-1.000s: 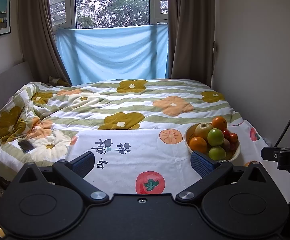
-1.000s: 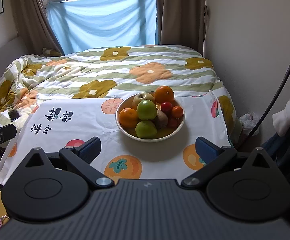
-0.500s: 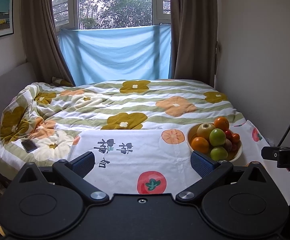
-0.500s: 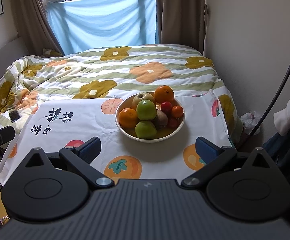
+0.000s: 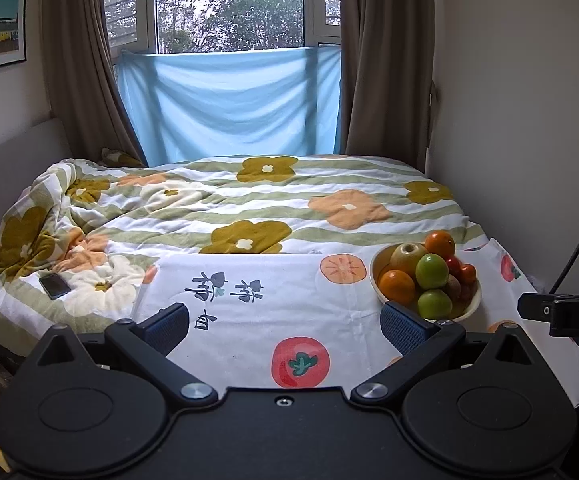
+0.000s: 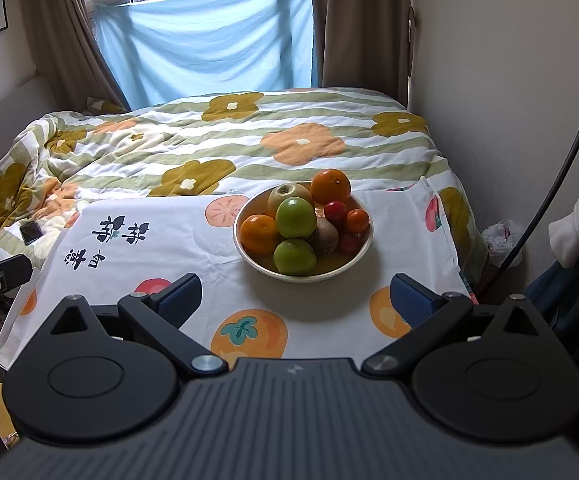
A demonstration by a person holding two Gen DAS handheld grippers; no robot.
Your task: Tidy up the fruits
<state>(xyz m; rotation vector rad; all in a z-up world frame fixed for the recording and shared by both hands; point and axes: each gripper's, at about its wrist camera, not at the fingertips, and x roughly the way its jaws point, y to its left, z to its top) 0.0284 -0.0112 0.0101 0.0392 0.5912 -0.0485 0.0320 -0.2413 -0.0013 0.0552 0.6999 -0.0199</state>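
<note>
A pale bowl (image 6: 355, 258) heaped with fruit stands on a fruit-print cloth (image 6: 193, 248). It holds two green apples (image 6: 295, 217), two oranges (image 6: 330, 187), a yellowish apple, a kiwi (image 6: 324, 236) and small red fruits. In the left wrist view the bowl (image 5: 474, 305) sits at the right. My right gripper (image 6: 295, 300) is open and empty, just short of the bowl and facing it. My left gripper (image 5: 285, 322) is open and empty over the cloth, left of the bowl.
The cloth covers a table set against a bed with a flowered quilt (image 5: 249, 208). A phone (image 5: 54, 286) lies on the quilt at the left. A wall (image 6: 489, 60) and a black cable (image 6: 549, 196) are close on the right.
The left wrist view has tilted up a little, showing more of the window. The right gripper has barely moved. Both stay open.
</note>
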